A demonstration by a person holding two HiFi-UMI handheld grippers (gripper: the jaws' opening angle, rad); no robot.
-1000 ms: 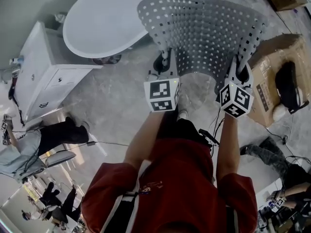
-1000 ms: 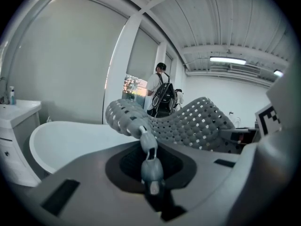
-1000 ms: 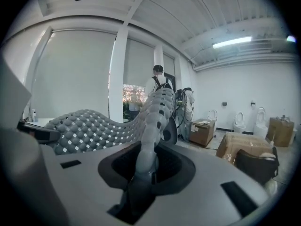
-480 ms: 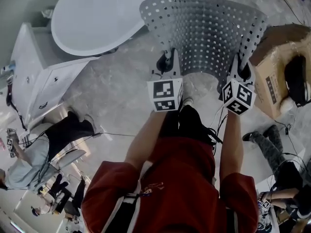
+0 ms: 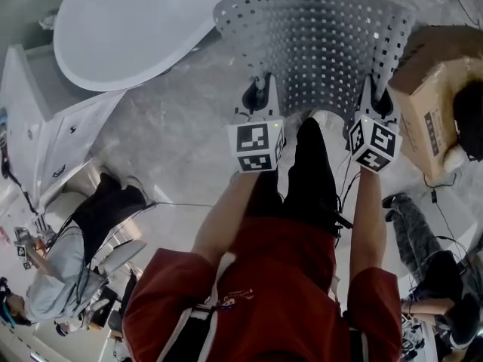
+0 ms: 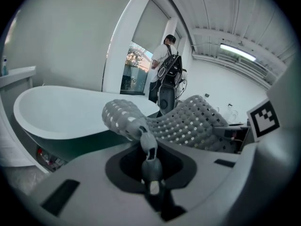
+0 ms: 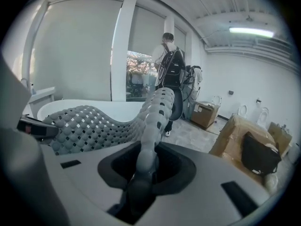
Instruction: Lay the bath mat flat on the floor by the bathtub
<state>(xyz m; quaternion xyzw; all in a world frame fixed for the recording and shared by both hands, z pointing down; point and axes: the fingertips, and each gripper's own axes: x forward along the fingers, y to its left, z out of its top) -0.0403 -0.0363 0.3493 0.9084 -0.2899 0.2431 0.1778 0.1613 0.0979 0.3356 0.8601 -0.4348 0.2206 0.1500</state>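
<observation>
Out front, left tool [image 5: 256, 96], right tool [image 5: 376, 101] clamp mat [image 5: 317, 44]

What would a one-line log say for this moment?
left gripper: shut on bath mat | right gripper: shut on bath mat | bath mat: spread between both, curved, not flat | bathtub: front-left

Grey hole-patterned bath mat [image 5: 317, 47] — white bathtub [image 5: 128, 25], brown cardboard box [image 5: 434, 89]

No lettering can be read. The brown cardboard box [image 5: 426, 89], just right of the right gripper [image 5: 374, 95], bears a dark printed label too small to make out.
</observation>
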